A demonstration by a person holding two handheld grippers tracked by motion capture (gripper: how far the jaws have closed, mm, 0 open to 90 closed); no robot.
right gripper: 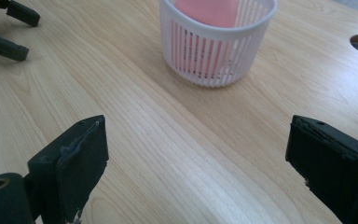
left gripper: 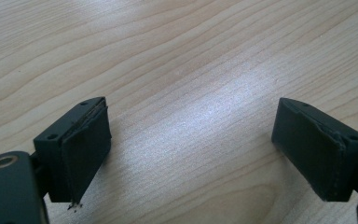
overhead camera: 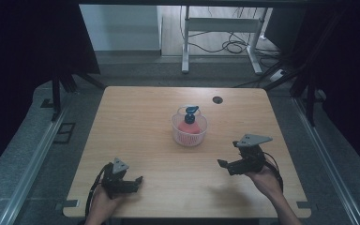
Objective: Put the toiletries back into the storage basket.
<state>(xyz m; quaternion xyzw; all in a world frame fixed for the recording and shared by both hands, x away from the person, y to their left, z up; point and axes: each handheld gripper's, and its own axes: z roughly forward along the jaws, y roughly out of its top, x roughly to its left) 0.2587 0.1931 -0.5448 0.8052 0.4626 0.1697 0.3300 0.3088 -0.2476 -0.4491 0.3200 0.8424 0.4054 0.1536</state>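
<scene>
High view records a rectangular table (overhead camera: 136, 140) with a pale wood-grain top, rounded corners and a round dark cable hole (overhead camera: 217, 99) near its far edge. A little beyond the table's middle stands a small round basket (overhead camera: 189, 136) of white plastic, its wall made of thin upright slats under a smooth solid rim. Inside it stands a red-pink bottle (overhead camera: 187, 126) with a dark blue spray-type cap (overhead camera: 191, 112) that rises above the rim.

The left gripper (overhead camera: 133, 182) is held low at the near left part of the table by the person's left hand (overhead camera: 104, 199); a grey three-cornered plate sits on its top. Left gripper view shows its two black, block-shaped jaws spread wide apart over bare wood, with nothing between them; the flat pad (left gripper: 86, 154) on one jaw has a worn, frayed lower edge.

The right gripper (overhead camera: 226, 165) is held at the near right by the right hand (overhead camera: 265, 177), clear of the basket and pointing towards the table's middle. Right gripper view shows its jaws likewise spread wide and empty, pads matt and rough-edged. Ahead of them the slatted basket (right gripper: 216, 46) stands on the table, well apart from the jaws, with pink showing through its slats. The other gripper's two jaws appear at the upper left of that view, also apart.
</scene>
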